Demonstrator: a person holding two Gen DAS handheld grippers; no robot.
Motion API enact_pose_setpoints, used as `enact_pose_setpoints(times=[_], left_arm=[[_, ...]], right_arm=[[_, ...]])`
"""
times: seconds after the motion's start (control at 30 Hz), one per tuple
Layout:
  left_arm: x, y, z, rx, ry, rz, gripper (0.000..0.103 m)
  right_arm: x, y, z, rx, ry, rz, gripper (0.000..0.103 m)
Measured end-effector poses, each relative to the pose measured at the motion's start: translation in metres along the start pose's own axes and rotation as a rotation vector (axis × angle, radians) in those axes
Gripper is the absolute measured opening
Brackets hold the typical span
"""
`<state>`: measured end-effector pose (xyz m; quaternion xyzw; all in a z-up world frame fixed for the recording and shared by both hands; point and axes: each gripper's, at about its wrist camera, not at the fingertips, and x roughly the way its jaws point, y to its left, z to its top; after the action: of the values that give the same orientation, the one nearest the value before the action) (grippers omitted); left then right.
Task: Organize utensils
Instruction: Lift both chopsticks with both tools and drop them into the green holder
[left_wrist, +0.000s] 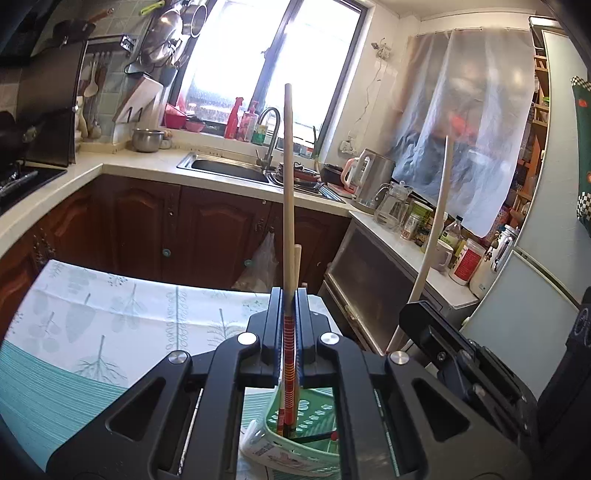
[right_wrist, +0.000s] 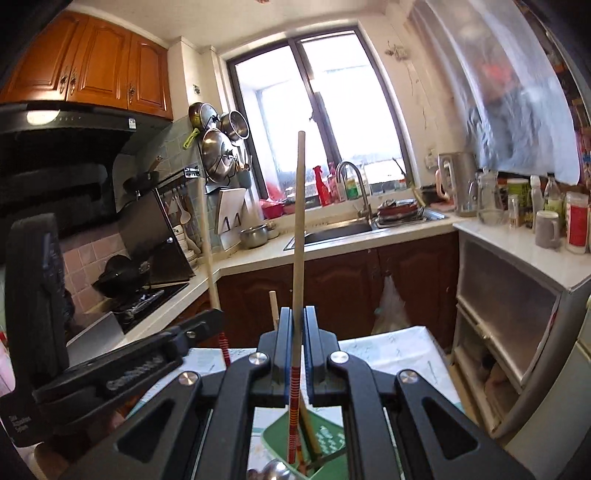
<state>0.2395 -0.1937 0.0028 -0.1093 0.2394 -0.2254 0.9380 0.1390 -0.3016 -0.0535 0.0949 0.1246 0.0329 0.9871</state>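
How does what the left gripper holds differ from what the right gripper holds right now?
The left gripper clamps two chopsticks, one tall, one short beside it; the right gripper clamps a single chopstick. Both are shut, the sticks upright with red-banded ends pointing down toward the green basket.

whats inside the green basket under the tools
The green basket holds the red-banded lower ends of the chopsticks the tools grip, plus another wooden stick. Its floor and anything else inside are hidden behind the tool bodies.
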Motion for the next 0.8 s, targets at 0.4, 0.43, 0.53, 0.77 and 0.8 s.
enact_pose_setpoints(times=[0.4, 0.43, 0.53, 0.77, 0.8], left_arm=[[0.031, 0.023, -0.058, 0.001, 0.019, -0.037, 0.003], [0.029, 0.024, -0.062, 0.005, 0.027, -0.043, 0.003], [0.026, 0.030, -0.070, 0.017, 0.057, -0.049, 0.003], [0.010, 0.036, -0.083, 0.058, 0.087, -0.032, 0.004], [0.006, 0.036, -0.084, 0.065, 0.093, -0.028, 0.004]], right_arm=[[0.007, 0.008, -0.024, -0.158, -0.061, -0.033, 0.005], [0.007, 0.009, -0.024, -0.167, -0.060, -0.029, 0.005], [0.008, 0.014, -0.022, -0.199, -0.027, -0.017, 0.006], [0.009, 0.027, -0.021, -0.275, 0.051, -0.010, 0.012], [0.008, 0.027, -0.021, -0.277, 0.054, -0.010, 0.013]])
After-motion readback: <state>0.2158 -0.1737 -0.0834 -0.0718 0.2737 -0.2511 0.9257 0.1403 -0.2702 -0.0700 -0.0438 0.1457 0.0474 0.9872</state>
